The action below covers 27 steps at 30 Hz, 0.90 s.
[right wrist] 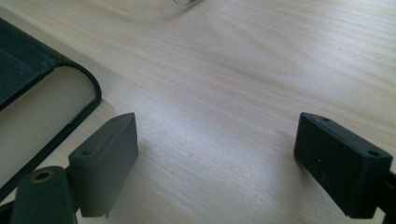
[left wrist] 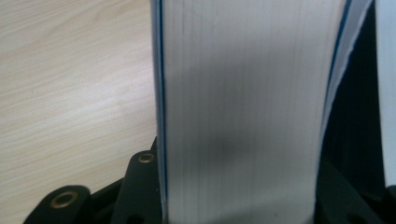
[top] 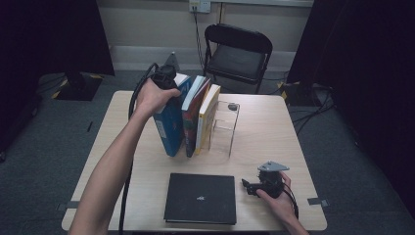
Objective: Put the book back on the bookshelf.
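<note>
A blue book (top: 169, 125) stands upright at the left end of a row of books on the table (top: 274, 132). My left gripper (top: 165, 78) comes down on its top edge and is shut on it. In the left gripper view the book's pale page edge (left wrist: 243, 112) sits tight between the two black jaws. A black book (top: 200, 197) lies flat near the front edge. My right gripper (top: 250, 186) rests low on the table just right of it, pointing left. Its jaws stand open with only bare wood between them (right wrist: 215, 158), and the black book's corner (right wrist: 32, 107) lies at the left.
A dark red book (top: 191, 115) and a yellow book (top: 206, 117) lean beside the blue one, against a clear acrylic bookend (top: 226, 126). A black folding chair (top: 237, 51) stands behind the table. The left gripper's cable (top: 128, 161) hangs along the forearm.
</note>
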### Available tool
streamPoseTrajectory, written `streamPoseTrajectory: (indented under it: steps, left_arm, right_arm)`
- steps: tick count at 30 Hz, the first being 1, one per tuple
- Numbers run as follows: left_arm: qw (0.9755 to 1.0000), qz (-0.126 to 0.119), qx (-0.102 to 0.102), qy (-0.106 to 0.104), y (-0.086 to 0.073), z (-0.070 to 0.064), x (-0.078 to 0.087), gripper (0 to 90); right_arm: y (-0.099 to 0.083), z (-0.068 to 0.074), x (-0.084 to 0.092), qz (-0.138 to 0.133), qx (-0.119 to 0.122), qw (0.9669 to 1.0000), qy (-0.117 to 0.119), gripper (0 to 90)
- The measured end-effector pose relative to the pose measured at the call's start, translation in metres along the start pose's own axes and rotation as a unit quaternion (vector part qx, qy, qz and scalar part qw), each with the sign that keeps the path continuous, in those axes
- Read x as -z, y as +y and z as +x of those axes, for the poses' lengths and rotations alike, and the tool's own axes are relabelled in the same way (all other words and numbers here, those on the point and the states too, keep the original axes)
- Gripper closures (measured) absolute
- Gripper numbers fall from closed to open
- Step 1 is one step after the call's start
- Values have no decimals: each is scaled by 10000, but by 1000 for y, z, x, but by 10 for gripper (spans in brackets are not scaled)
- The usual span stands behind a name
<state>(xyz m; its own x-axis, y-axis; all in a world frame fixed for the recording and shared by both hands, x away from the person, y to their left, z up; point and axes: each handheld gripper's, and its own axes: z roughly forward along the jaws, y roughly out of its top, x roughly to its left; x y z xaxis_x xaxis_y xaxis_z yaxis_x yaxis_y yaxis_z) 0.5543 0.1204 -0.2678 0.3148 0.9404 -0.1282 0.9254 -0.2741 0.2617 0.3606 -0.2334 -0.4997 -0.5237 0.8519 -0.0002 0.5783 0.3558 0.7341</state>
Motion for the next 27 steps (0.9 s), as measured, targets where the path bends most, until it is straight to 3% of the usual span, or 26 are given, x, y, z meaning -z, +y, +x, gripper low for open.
streamPoseTrajectory:
  steps: [14, 23, 27]
  left_arm:
    - [9998, -54, 186, 0, 13, 4, -12, 614]
    - [9997, 44, 220, 125, 21, 6, -19, 613]
    - [9997, 87, 228, 69, 22, 11, -18, 613]
  right_arm:
    - [0, 0, 0, -6, -5, 10000, 27, 133]
    - [-1, -1, 1, -15, 1, 10000, 52, 134]
    - [-1, -1, 1, -25, -2, 10000, 70, 134]
